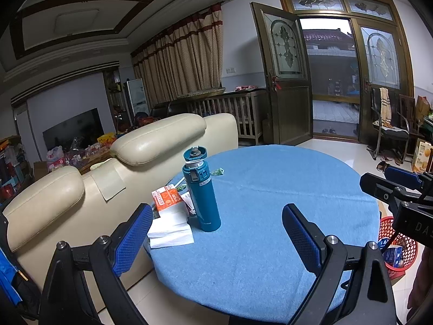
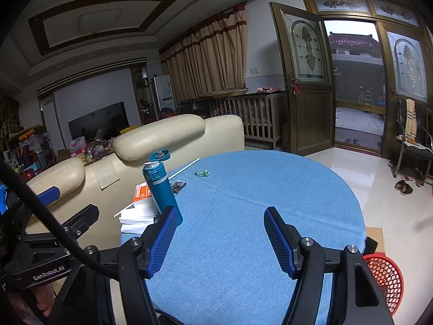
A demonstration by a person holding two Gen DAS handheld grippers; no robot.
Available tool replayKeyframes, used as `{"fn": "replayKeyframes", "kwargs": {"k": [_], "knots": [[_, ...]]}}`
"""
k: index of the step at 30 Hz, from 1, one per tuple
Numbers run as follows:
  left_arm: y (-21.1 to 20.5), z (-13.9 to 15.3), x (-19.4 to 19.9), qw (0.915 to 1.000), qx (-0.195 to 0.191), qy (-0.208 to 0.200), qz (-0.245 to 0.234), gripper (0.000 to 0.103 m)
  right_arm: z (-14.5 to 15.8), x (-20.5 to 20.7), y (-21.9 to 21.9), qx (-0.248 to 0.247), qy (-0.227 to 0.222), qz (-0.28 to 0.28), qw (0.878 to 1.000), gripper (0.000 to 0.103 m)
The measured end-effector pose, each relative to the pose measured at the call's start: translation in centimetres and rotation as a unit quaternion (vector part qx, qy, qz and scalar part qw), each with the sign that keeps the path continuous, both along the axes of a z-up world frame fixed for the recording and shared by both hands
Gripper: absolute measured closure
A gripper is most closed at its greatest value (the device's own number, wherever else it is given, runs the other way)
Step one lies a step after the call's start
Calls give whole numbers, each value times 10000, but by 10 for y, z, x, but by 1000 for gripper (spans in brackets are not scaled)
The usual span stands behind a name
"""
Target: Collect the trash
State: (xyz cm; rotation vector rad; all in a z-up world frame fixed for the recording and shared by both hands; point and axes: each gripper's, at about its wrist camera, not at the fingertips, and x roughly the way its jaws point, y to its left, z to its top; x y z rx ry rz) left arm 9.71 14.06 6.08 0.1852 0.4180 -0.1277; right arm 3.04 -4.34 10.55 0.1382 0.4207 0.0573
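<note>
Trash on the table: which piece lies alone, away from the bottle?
The small green crumpled wrapper, alone on bare blue cloth beyond the teal bottle. The orange packet and white papers crowd the bottle's base at the sofa-side edge.

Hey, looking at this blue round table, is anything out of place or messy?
Mostly tidy. A crumpled green wrapper lies loose on the blue tablecloth beyond the teal flask, whose flip lid stands open. A long white stick juts past the table's far-left edge by the white paper stack. Nothing is spilled.
</note>
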Motion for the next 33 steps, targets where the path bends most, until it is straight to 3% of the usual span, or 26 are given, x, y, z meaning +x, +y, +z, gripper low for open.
{"fn": "replayKeyframes", "kwargs": {"k": [33], "knots": [[-4, -2, -3, 9999, -43, 62, -79, 7, -3, -1, -3, -16, 21, -37, 10000, 33]]}}
